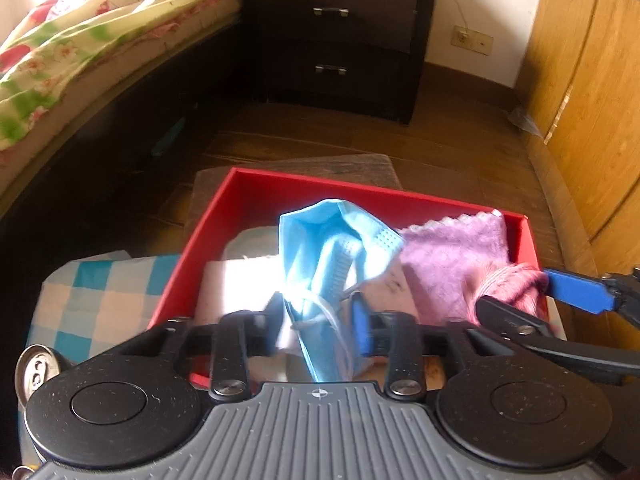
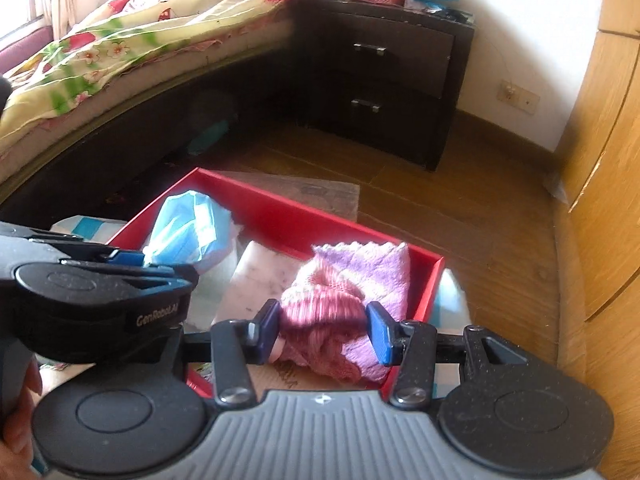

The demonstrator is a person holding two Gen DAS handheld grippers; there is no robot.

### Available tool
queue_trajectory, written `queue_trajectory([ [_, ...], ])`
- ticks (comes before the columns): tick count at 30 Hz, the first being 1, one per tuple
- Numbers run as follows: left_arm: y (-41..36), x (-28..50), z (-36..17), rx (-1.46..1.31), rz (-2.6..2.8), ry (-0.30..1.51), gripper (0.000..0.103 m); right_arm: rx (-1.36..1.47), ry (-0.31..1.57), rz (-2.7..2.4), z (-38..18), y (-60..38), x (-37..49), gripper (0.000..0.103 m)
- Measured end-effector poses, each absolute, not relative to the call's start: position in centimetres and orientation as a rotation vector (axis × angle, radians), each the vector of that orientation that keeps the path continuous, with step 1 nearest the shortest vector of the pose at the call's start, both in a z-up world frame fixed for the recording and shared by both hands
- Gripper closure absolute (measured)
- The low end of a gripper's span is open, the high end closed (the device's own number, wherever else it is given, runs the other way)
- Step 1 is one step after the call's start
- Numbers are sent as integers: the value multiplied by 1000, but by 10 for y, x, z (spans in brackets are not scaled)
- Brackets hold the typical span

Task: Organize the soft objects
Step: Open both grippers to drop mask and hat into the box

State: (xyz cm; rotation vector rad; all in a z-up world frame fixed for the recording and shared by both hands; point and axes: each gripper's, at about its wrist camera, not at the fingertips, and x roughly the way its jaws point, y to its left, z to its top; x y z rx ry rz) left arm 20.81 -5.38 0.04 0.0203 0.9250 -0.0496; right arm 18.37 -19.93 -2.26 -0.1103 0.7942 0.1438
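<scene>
A red box [image 1: 360, 190] stands on a low surface; it also shows in the right wrist view [image 2: 304, 220]. My left gripper [image 1: 318, 314] is shut on a blue face mask [image 1: 332, 240] and holds it over the box's left part. My right gripper [image 2: 322, 330] is shut on a pink knitted piece [image 2: 320, 316] at the box's right part, next to a purple cloth [image 2: 380, 268]. The purple cloth [image 1: 452, 256] and my right gripper's blue finger [image 1: 576, 290] show in the left wrist view. White cloth [image 1: 240, 280] lies on the box floor.
A blue-and-white checked cloth [image 1: 96, 296] and a drink can [image 1: 38, 372] sit left of the box. A bed with a floral cover [image 2: 132, 48], a dark nightstand [image 2: 392, 76] and a wooden wardrobe [image 2: 608, 160] surround the wooden floor.
</scene>
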Motion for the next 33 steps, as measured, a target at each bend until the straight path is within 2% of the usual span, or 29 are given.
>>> queue_trajectory([
  [2, -50, 208, 2, 15, -35, 924, 40, -104, 794, 136, -20, -202, 185, 70],
  [4, -45, 207, 3, 8, -20, 921, 31, -104, 795, 123, -19, -204, 185, 63],
  [7, -40, 203, 6, -12, -29, 932, 26, -113, 795, 122, -16, -206, 181, 56],
  [20, -36, 120, 40, -17, -113, 923, 25, -176, 804, 198, 1, -197, 105, 51],
  [33, -23, 22, 38, -57, -179, 976, 25, -178, 870, 262, -13, -198, 14, 47],
])
